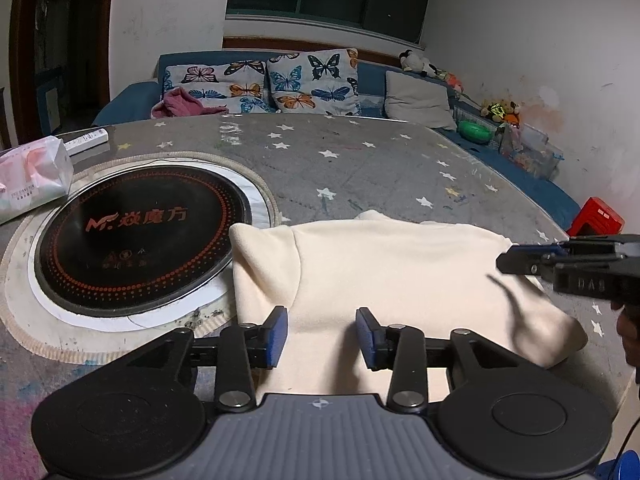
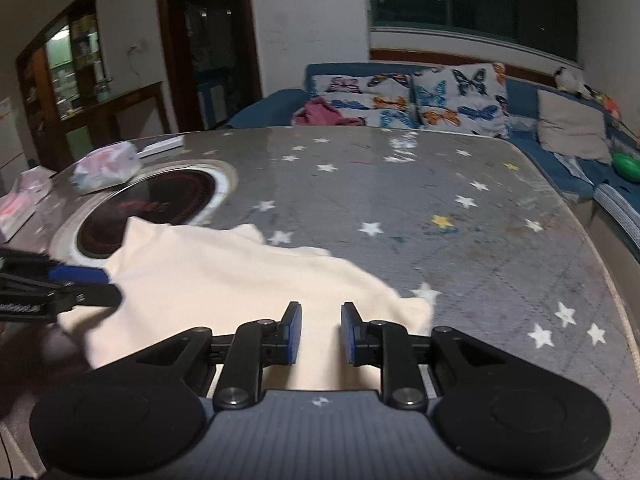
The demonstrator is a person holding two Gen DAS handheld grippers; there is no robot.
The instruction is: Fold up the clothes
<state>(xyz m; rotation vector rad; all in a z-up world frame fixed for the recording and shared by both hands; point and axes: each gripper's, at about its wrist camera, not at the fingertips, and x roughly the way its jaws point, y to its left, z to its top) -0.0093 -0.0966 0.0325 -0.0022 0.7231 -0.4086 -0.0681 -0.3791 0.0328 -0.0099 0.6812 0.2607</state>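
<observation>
A cream garment (image 1: 400,272) lies folded flat on the grey star-patterned table cover (image 1: 340,160), its left edge lapping the round cooktop. My left gripper (image 1: 321,336) hovers over the garment's near edge, open, with only cloth showing behind the gap. My right gripper (image 1: 506,261) reaches in from the right over the garment's far right corner. In the right wrist view, the right gripper (image 2: 321,332) stands open a little above the garment (image 2: 224,276) near its right edge, nothing pinched between the pads. The left gripper (image 2: 96,284) comes in at the left edge of that view.
A black round induction cooktop (image 1: 140,240) is set into the table at the left. A tissue pack (image 1: 32,176) and a white remote (image 1: 86,140) lie beyond it. A blue sofa with butterfly cushions (image 1: 312,80) runs behind the table. A red stool (image 1: 596,216) stands at the right.
</observation>
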